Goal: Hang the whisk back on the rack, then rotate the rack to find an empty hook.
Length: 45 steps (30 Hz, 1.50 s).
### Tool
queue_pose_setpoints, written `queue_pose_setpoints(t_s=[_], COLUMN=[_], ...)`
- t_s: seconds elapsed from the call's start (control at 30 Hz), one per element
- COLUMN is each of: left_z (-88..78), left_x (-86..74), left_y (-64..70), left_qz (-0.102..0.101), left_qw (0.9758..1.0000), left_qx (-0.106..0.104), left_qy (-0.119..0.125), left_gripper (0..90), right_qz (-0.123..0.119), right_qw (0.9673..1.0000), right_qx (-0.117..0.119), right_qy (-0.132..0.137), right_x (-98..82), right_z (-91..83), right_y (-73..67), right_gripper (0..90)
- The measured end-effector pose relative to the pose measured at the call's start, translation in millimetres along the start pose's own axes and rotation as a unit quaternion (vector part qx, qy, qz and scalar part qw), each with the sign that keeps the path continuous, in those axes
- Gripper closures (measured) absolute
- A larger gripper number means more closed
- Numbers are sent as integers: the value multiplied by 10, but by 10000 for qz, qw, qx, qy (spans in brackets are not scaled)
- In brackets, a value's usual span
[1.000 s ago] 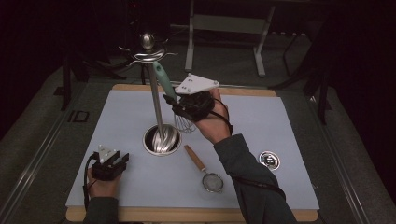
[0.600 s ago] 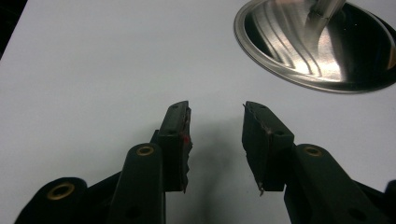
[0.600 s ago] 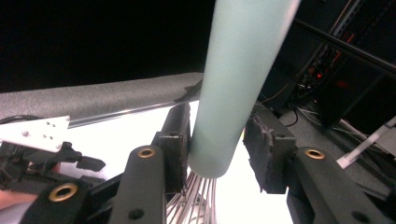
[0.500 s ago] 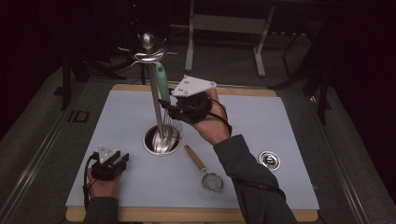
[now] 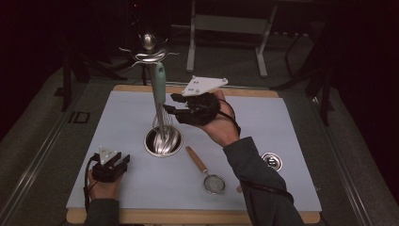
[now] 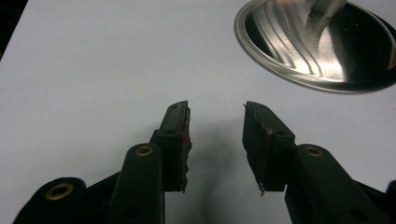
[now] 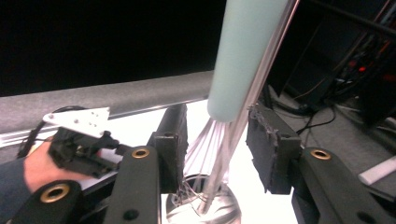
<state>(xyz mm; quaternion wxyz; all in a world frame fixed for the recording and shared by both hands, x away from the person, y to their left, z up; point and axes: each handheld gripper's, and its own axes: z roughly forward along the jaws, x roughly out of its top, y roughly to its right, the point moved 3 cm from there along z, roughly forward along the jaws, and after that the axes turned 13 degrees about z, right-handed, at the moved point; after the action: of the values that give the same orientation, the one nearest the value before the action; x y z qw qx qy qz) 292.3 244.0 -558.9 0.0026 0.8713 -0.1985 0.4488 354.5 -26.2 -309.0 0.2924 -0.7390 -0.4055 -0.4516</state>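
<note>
A whisk [image 5: 160, 89] with a mint-green handle [image 7: 243, 56] stands upright against the steel pole of a utensil stand [image 5: 148, 51]. Its wires reach down into the stand's round steel base [image 5: 163, 143]. My right gripper [image 5: 171, 103] points at the whisk from the right. Its jaws have just been opening, and the whisk's wires now show between the open jaws [image 7: 217, 116] with the pads off them. My left gripper [image 5: 123, 162] rests low at the front left of the mat, open and empty [image 6: 215, 107], just short of the steel base [image 6: 322, 46].
A small strainer [image 5: 210, 178] with a wooden handle lies on the pale blue mat [image 5: 291, 122] in front of the stand. A small round metal piece [image 5: 272, 160] sits at the right. Curved hooks spread from the stand's top.
The whisk was tilted in the right gripper; it has swung upright against the pole and the right jaws have come off it. The left gripper has not moved.
</note>
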Motion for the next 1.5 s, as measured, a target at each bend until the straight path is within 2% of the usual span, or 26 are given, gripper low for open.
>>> queue_pose_setpoints(t_s=[0.2, 0.37, 0.47, 0.57, 0.7, 1.03, 1.17, 1.33, 1.47, 1.5], left_z=[2, 1, 1, 0, 0, -9, -20, -13, -26, -26], left_x=[0, -1, -1, -1, -1, -2, 0, 9, 12, 12], left_y=[0, -2, -3, -7, -6, -2, 7, 30, 27, 27], left_qz=[-27, -33, -39, -43, -47, -28, 10, 111, 81, 81], left_qw=[10000, 10000, 10000, 10000, 10000, 10000, 9999, 9994, 9992, 9992], left_qx=[-4, 6, 10, 6, 14, 55, 125, 315, 382, 382], left_qy=[8, 7, 12, -4, 1, 41, 68, -16, 34, 34], left_gripper=[612, 612, 612, 612, 613, 624, 640, 646, 654, 656], right_qz=[50, 56, 99, 194, 437, 773, 822, 997, 1098, 1098], right_qw=[9996, 9990, 9987, 9983, 9972, 9942, 9919, 9890, 9852, 9852], right_qx=[179, 178, 137, 124, 106, -173, -440, -608, -790, -790], right_qy=[-195, -403, -487, -544, -600, -723, -857, -905, -1050, -1050], right_x=[-104, -226, -298, -389, -529, -887, -1069, -1287, -1484, -1484], right_z=[-9, -31, -53, -89, -130, -236, -281, -364, -403, -403], right_y=[25, 79, 123, 178, 260, 483, 560, 641, 721, 721], right_gripper=[620, 700, 704, 700, 695, 682, 675, 670, 669, 669])
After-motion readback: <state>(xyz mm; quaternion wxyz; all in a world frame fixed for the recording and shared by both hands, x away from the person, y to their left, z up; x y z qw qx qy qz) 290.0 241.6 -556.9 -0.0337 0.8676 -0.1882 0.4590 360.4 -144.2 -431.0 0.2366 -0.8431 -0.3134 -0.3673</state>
